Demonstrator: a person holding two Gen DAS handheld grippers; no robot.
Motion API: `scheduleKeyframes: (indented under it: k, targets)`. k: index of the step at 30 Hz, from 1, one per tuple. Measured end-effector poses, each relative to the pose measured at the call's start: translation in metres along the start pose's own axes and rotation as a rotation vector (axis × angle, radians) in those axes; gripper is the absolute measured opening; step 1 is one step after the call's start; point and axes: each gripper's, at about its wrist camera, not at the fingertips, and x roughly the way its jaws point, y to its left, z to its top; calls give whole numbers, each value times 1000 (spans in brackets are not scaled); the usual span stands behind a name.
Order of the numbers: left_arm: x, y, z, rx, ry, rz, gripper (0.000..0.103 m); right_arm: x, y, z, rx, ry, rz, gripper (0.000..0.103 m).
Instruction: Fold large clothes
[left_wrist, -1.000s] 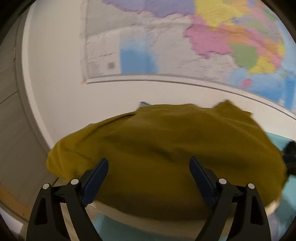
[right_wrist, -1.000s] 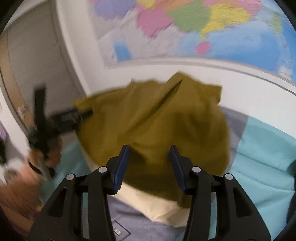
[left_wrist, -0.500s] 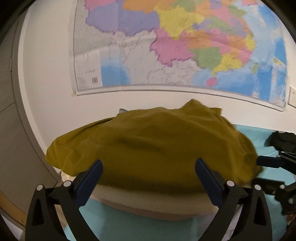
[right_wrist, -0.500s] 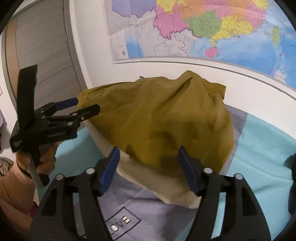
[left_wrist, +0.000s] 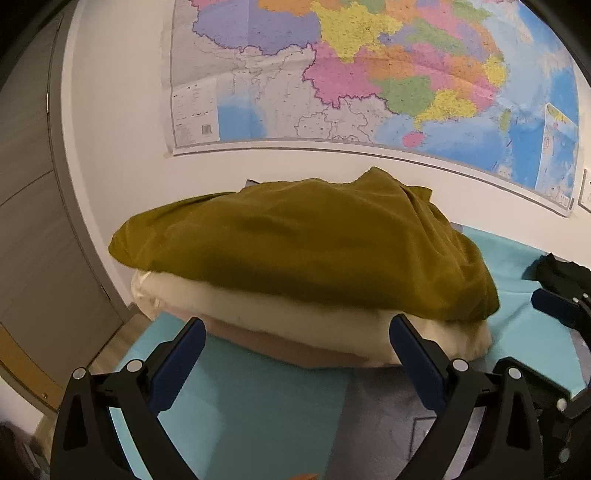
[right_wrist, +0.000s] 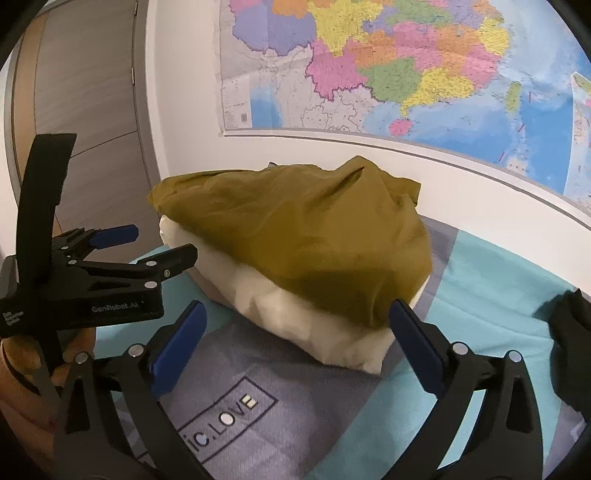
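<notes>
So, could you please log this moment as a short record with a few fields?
surface: turquoise bed cover with a grey printed panel
top of pile: olive-green garment, folded
under it: cream garment
bottom of pile: tan piece, mostly hidden
beside pile: black garment at the right edge
wall: coloured map
left gripper: open, nothing between its fingers
right gripper: open, jaws have just been opening, nothing between them

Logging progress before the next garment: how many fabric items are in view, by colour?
Olive-green: 1, garment on top of the stack
Cream: 1, bundle beneath it
Tan: 1, layer at the bottom
Black: 1, garment apart, right
Total: 4
</notes>
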Motion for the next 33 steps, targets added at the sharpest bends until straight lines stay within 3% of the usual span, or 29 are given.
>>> scheduleKeyframes:
  k: [33]
  targets:
    - [-46, -22, -32, -22, -13, 28, 96, -28, 6, -38, 35, 7, -14, 97]
